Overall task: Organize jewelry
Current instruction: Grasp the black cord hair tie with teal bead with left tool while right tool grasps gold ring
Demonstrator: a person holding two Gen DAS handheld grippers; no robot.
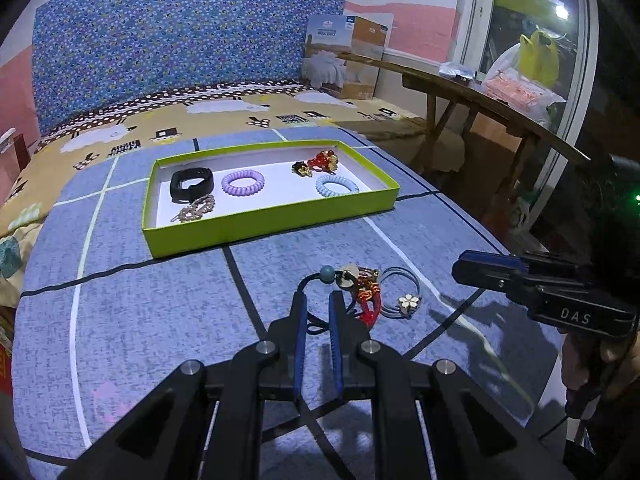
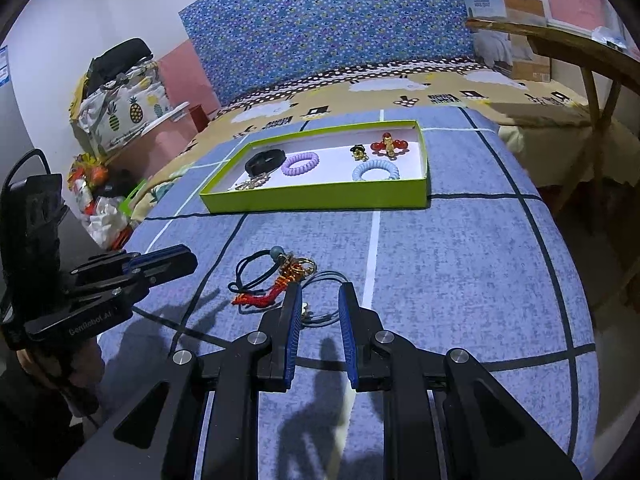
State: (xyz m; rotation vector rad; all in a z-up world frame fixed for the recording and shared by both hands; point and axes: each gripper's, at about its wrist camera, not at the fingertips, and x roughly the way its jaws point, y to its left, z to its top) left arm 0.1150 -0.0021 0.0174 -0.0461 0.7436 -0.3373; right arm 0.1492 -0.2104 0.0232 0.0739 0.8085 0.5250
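A green tray (image 1: 256,228) (image 2: 320,200) on the blue bedspread holds a black band (image 1: 190,185), a purple coil tie (image 1: 243,184), a blue coil tie (image 1: 337,187), a gold clip (image 1: 196,208), and red and gold charms (image 1: 325,160). A loose pile lies nearer: a black cord with a teal bead (image 1: 327,271) (image 2: 276,252), a red tassel charm (image 1: 370,300) (image 2: 276,294), and thin hair ties with a flower (image 1: 409,301). My left gripper (image 1: 318,300) is open just behind the pile, empty. My right gripper (image 2: 320,294) is open over the thin ties.
A wooden bench (image 1: 480,96) stands to the right of the bed, with bags on it. A cardboard box (image 1: 348,56) leans at the patterned headboard (image 1: 180,40). Bags and clutter (image 2: 116,120) sit left of the bed.
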